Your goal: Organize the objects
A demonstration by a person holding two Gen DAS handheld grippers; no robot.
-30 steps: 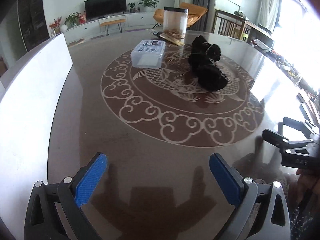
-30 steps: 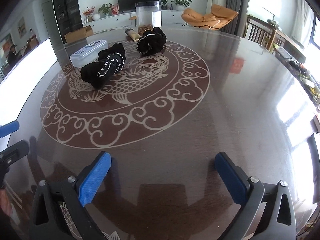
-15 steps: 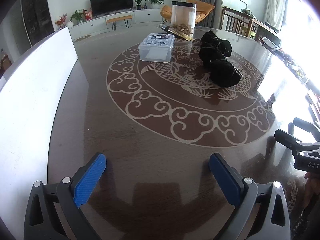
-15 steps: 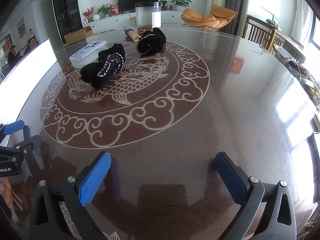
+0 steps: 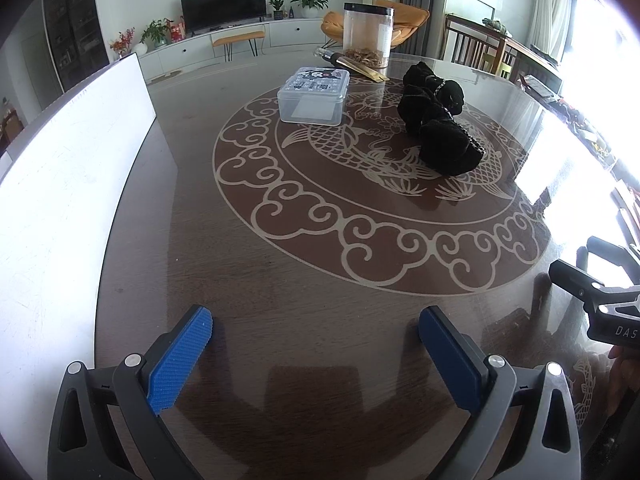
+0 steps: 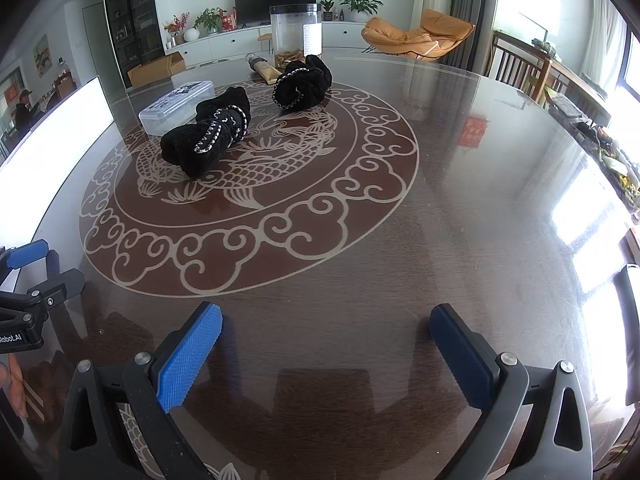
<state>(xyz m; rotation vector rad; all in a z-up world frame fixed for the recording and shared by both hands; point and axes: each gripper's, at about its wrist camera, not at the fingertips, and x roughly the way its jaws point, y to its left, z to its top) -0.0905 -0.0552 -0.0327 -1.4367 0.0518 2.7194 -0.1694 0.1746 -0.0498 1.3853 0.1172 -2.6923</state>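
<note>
Two black rolled fabric bundles with silver trim lie on the round dark table: the near one and the far one. A clear lidded plastic box sits beside them. My left gripper is open and empty above the table's near edge. My right gripper is open and empty, also near the table's front. Each gripper shows at the side of the other's view.
A tall clear jar with brown contents and a tube stand at the far side of the table. A white board leans along the left edge. Chairs stand at the right.
The left gripper has moved a little forward and turned, so the box and bundles sit nearer the centre of its view. The right gripper has barely moved. Both stay open.
</note>
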